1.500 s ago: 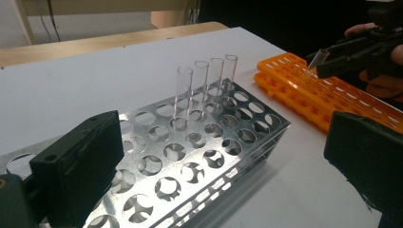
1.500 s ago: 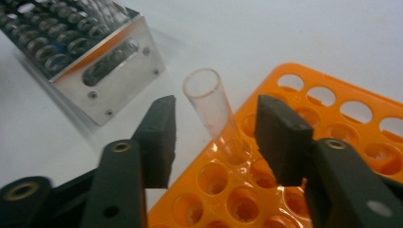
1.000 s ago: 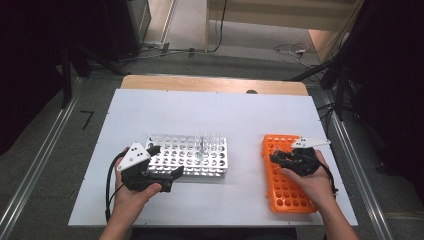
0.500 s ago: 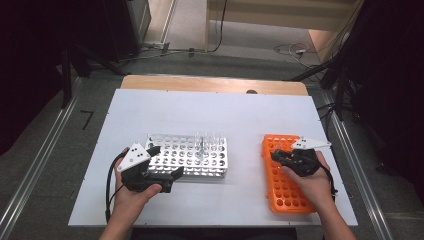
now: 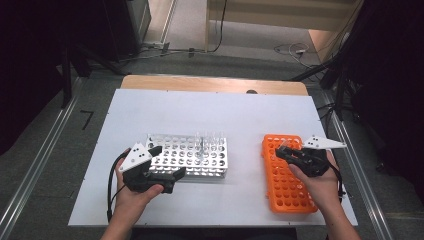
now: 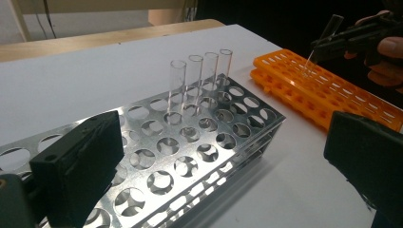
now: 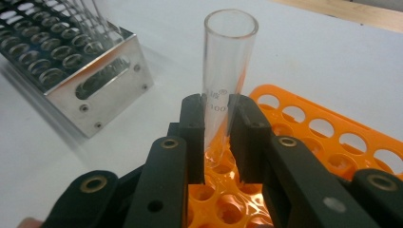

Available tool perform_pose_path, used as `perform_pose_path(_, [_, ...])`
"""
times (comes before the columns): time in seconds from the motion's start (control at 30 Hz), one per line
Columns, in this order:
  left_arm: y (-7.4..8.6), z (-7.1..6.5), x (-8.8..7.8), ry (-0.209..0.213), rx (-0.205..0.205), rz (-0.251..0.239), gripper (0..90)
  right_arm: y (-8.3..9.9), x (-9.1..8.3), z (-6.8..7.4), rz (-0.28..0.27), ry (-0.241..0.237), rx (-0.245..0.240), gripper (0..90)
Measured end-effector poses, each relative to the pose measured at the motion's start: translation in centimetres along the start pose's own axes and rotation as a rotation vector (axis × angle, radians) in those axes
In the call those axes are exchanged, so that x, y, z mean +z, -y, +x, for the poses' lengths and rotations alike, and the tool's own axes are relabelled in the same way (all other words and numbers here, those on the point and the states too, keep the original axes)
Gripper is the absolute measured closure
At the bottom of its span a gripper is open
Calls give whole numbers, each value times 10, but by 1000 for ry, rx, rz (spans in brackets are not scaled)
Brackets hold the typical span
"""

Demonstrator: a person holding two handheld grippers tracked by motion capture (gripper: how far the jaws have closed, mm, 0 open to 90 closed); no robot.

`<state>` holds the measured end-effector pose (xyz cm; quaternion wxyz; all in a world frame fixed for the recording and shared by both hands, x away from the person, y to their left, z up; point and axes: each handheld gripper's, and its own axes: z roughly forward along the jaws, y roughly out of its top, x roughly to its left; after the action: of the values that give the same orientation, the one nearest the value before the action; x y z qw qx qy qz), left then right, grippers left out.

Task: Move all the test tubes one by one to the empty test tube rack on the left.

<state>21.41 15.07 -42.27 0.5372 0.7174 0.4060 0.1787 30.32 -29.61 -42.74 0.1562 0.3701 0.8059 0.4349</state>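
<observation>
- Right gripper (image 7: pixel 217 142) is clamped on a clear glass test tube (image 7: pixel 227 71), black pads pressing its lower half, the tube's open mouth up at twelve o'clock in the right gripper view.
- The jaws have just finished closing, with the tube between them.
- The tube's bottom end hangs over the holes of the orange plastic tube rack (image 7: pixel 332 137); whether it touches the rack, I cannot tell.
- From the high view, the right gripper (image 5: pixel 283 151) sits over the orange rack's (image 5: pixel 290 190) far end, near its twelve o'clock edge, with the right hand (image 5: pixel 320 180) behind it at four o'clock.
- In the left gripper view the tube (image 6: pixel 328 29) leans tilted, held over the orange rack (image 6: pixel 328 90) at two o'clock.
- Out to nine o'clock of the orange rack, well apart from it, stands the perforated shiny metal tube rack (image 5: pixel 170 152) on the white bench (image 5: pixel 210 115).
- Four clear glass tubes (image 6: pixel 199 80) stand upright in a row in the metal rack (image 6: pixel 157 156), toward its far right corner.
- Left gripper (image 5: pixel 176 174) rests at the metal rack's near edge, at six o'clock, jaws spread wide with nothing between them.
- In the left gripper view those two black pads (image 6: pixel 81 166) stand far apart, the metal rack showing between them.
- Left hand (image 5: pixel 132 195) holds the gripper body low on the bench, its cable looping at eight o'clock.
</observation>
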Motion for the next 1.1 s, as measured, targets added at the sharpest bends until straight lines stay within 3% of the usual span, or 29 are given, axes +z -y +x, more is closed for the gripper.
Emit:
perform_pose_path(0.43, [-6,-11,5,33,22,-4,0,-8,-5,28,-29,-98,-39,737])
perform_pose_path(1.1, [-15,-38,21,120,58,0,5,-16,9,81,-16,-265,-119,737])
